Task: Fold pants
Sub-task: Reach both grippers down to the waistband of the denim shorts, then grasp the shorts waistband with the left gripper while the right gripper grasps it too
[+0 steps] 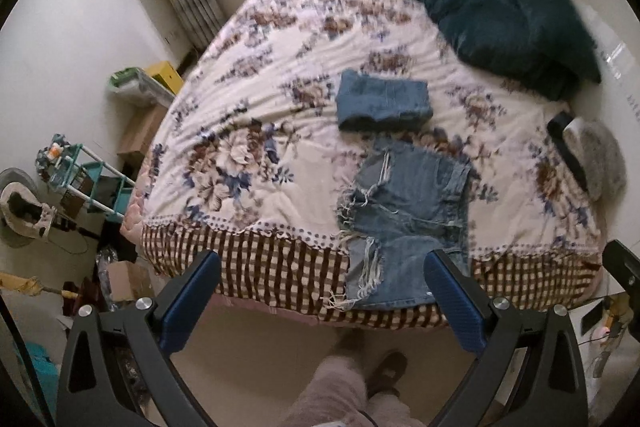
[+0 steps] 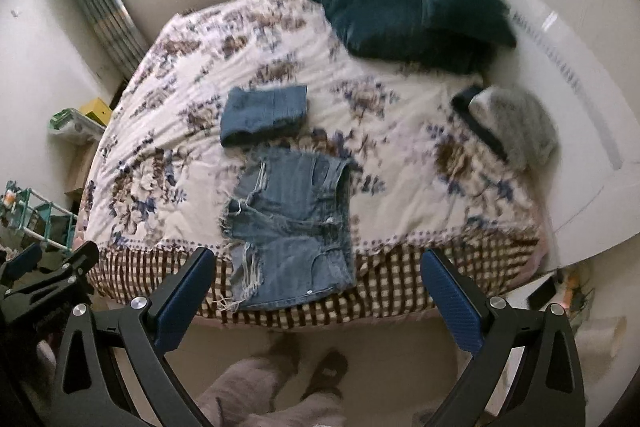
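Frayed light-blue denim shorts point(image 1: 404, 223) lie spread flat at the near edge of the bed, partly hanging over its side; they also show in the right wrist view point(image 2: 292, 227). A folded denim garment point(image 1: 382, 101) lies just beyond them, toward the middle of the bed, also in the right wrist view point(image 2: 264, 115). My left gripper point(image 1: 322, 263) is open and empty, held above the floor in front of the bed. My right gripper point(image 2: 318, 261) is open and empty at about the same height. The left gripper shows at the left edge of the right wrist view point(image 2: 44, 267).
The bed carries a floral quilt point(image 1: 280, 75) with a checked border. Dark teal pillows point(image 1: 508, 27) lie at the far right, a grey fuzzy item point(image 1: 596, 159) at the right edge. A teal rack point(image 1: 84, 179) and boxes stand left. The person's legs and slippers point(image 1: 384, 375) are below.
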Demonstrator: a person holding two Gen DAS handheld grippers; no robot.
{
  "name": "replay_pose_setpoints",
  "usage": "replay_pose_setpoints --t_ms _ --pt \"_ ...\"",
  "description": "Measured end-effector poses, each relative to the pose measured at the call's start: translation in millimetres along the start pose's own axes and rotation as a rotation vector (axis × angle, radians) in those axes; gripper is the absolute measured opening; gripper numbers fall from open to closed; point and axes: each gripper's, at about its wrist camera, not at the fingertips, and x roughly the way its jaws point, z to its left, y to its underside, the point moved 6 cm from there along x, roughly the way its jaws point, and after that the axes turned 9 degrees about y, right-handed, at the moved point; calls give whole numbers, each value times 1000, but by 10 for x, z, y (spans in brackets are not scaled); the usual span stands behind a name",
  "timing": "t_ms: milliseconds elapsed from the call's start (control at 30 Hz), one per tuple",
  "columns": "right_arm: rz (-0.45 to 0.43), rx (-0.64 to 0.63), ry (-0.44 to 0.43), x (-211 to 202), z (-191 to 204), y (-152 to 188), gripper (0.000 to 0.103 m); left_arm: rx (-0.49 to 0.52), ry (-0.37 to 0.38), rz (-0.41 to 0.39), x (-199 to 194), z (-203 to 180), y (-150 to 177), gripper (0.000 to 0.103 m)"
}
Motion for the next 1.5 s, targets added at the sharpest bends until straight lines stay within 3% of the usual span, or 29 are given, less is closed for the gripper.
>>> replay_pose_setpoints --t_ms 333,433,600,767,833,900,967,1067,1133,1167,1200,1233,1300,1500 --pt "257 106 28 2444 124 -555 103 110 49 176 2070 -65 -859 103" --pt "288 117 57 3209 189 -710 103 201 41 200 2760 -196 -1089 103" --pt "317 73 99 4490 252 -921 103 260 86 263 3882 -319 -1346 103" --pt "365 67 110 5466 175 -946 103 277 150 311 4786 -439 -1507 101" --pt "421 87 85 5847 133 -896 103 264 197 342 5073 -478 -1531 94" --pt "455 94 56 6074 118 -858 103 243 259 375 5292 -534 -1525 77" --pt "479 107 11 6289 131 -854 102 236 314 408 5461 -610 -1506 74" --pt "492 136 -64 6493 187 -906 89 244 333 405 5573 -689 -1520 70" --pt "484 123 -70 6572 226 -966 72 237 335 391 5607 -704 -1553 48" --pt "480 111 -76 6636 261 -1011 69 232 332 382 5615 -698 -1577 40" --pt "476 97 -73 6654 290 -1031 62 222 331 368 5605 -686 -1602 19" --pt "464 79 -81 6657 331 -1053 50 214 334 348 5593 -674 -1623 16" --pt "441 65 -99 6610 402 -1088 40 202 344 323 5522 -640 -1657 12" --pt "386 57 -116 6294 482 -1166 34 217 331 210 5016 -629 -1647 10"
